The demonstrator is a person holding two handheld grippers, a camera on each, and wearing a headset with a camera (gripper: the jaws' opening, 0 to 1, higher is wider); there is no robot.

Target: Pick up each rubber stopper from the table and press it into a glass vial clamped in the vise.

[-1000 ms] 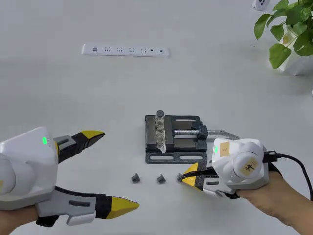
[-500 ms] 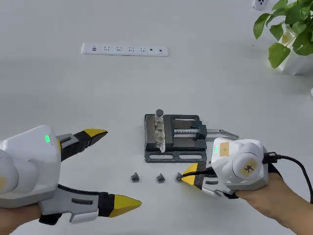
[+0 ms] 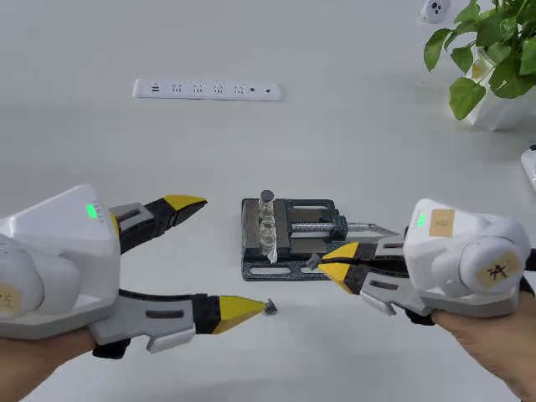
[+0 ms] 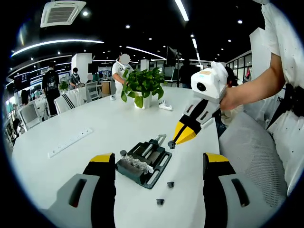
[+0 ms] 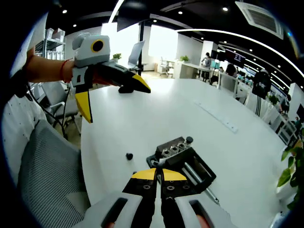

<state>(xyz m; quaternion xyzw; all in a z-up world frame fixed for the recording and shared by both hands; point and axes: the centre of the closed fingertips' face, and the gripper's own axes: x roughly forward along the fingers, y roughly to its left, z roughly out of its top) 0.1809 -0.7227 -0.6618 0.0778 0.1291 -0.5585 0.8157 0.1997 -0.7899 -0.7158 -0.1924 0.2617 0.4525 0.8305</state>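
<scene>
A dark vise (image 3: 311, 228) holds a row of glass vials (image 3: 266, 228); the far vial carries a grey stopper (image 3: 266, 196). My right gripper (image 3: 325, 261) hovers at the vise's front right, shut on a grey rubber stopper (image 3: 311, 261), which also shows at its tips in the left gripper view (image 4: 170, 144). My left gripper (image 3: 219, 255) is open to the left of the vise with nothing between its fingers. A loose stopper (image 3: 270, 307) lies beside its lower fingertip. Two loose stoppers (image 4: 170, 184) (image 4: 160, 202) lie in front of the vise (image 4: 142, 164).
A white power strip (image 3: 205, 89) lies at the back of the white table. A potted plant (image 3: 490, 54) stands at the back right, with a small white device (image 3: 433, 10) beside it. One loose stopper (image 5: 128, 156) lies left of the vise (image 5: 183, 159).
My right gripper has risen from the table with a stopper and moved up toward the vise's front. The left gripper has shifted up and right.
</scene>
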